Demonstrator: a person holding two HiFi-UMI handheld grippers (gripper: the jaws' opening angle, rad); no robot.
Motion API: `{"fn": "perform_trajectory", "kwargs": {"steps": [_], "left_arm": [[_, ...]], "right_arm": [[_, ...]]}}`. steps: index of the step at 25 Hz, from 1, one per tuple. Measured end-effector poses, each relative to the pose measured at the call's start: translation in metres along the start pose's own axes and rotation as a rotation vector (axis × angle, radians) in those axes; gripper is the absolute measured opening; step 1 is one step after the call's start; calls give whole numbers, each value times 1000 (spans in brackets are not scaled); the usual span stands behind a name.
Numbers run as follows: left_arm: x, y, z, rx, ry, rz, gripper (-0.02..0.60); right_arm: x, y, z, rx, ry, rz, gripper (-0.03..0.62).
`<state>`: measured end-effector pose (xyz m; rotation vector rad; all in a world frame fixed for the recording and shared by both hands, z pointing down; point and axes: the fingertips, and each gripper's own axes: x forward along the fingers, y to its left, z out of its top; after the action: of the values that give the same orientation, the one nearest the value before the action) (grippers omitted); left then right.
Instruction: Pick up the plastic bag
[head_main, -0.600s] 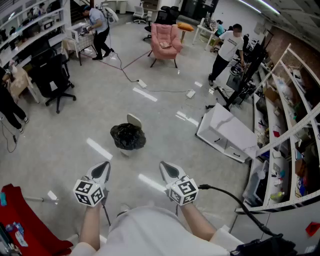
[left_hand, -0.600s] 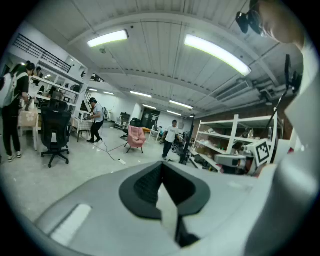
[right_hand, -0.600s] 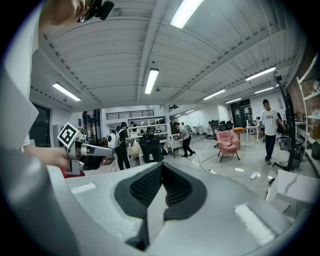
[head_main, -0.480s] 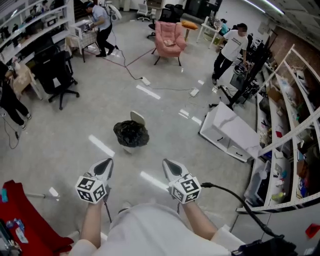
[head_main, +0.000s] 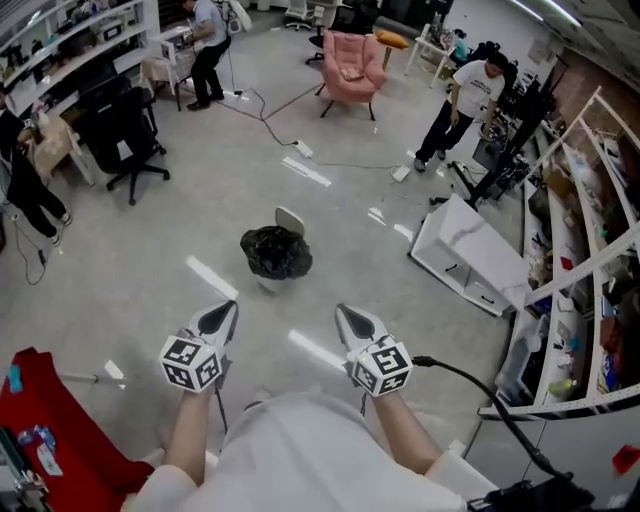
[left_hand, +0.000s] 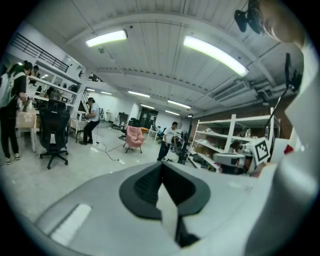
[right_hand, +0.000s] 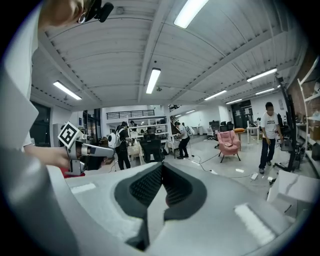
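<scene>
Plastic bag (head_main: 276, 252): it sits on open floor ahead of you, a black crumpled heap that seems to line a small bin, with a pale piece (head_main: 290, 218) of that bin showing at its far side. Judge it as light, thin and soft. It will fold and slip instead of holding a shape, and it may tear if you drag it against the bin's rim. Pinch a gathered fold or the bunched top edge on the side nearest you, not the smooth flank. Whether anything inside adds weight, you cannot tell from here.

Your 2 grippers are nowhere near it. The left gripper (head_main: 220, 314) and the right gripper (head_main: 352, 320) are held out in front of your body, well apart from the bag. Each is clenched on nothing, with its jaws pressed together.

Nothing lies on the bare floor between you and the bag. A white cabinet (head_main: 468, 255) lies tipped over to its right, well apart. A black cable (head_main: 470, 385) trails from your right gripper toward the shelves (head_main: 590, 250) along the right side, so mind it as you step. A red object (head_main: 45, 420) sits at your lower left. The pink armchair (head_main: 352, 70), the office chair (head_main: 122, 140) and several people are far off.
</scene>
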<state>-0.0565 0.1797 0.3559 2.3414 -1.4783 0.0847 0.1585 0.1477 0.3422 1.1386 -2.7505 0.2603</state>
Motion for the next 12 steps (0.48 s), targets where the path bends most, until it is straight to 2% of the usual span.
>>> {"fn": "perform_trajectory", "kwargs": {"steps": [12], "left_arm": [[-35,19,-21,-8,31,-51,3]], "right_arm": [[-2,49,-17,22,7,-21,0]]}}
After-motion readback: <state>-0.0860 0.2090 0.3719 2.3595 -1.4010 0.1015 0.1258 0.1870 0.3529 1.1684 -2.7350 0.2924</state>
